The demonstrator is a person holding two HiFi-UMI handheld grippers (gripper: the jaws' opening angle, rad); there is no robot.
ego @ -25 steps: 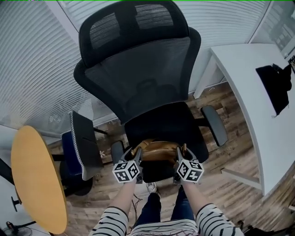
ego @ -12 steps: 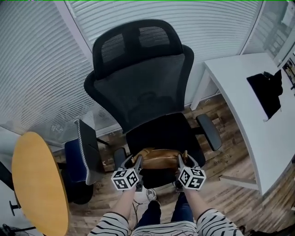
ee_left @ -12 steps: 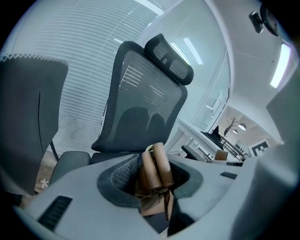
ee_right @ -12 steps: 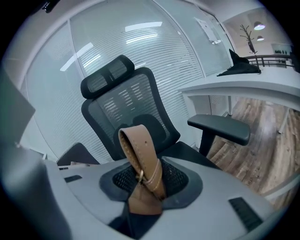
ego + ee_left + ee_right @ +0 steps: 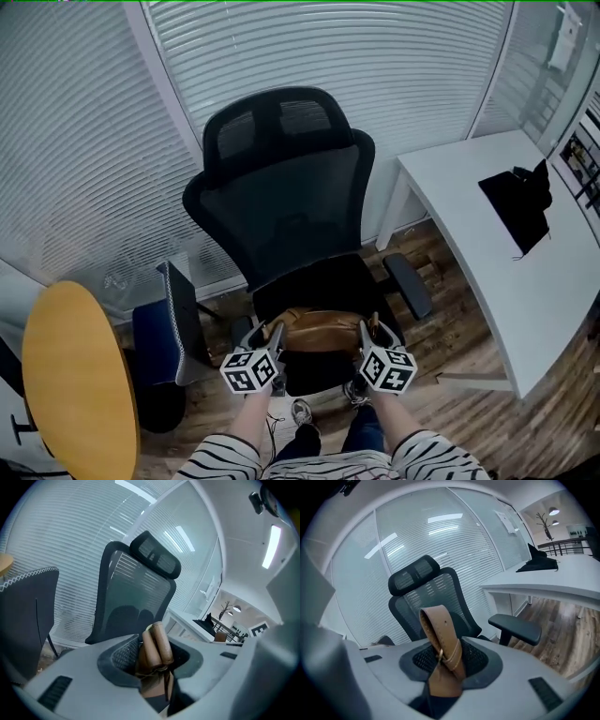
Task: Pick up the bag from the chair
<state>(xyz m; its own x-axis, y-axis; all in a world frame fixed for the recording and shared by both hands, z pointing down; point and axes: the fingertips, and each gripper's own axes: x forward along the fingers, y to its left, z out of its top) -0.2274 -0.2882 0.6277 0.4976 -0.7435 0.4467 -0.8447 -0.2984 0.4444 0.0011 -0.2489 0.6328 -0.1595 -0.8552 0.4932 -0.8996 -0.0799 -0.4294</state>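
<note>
White blinds close the far wall. A white desk stands at the right over a wooden floor. We find the black chair in the middle. The brown bag is at the near edge of its seat, slung between the two grippers. The left gripper has its jaws pinched on the bag's rolled handle. The right gripper is clamped on a buckled strap. We judge the grasp done and the lift either just begun or due. The bag's underside is hidden behind the grippers, so we cannot tell whether it is clear of the seat.
</note>
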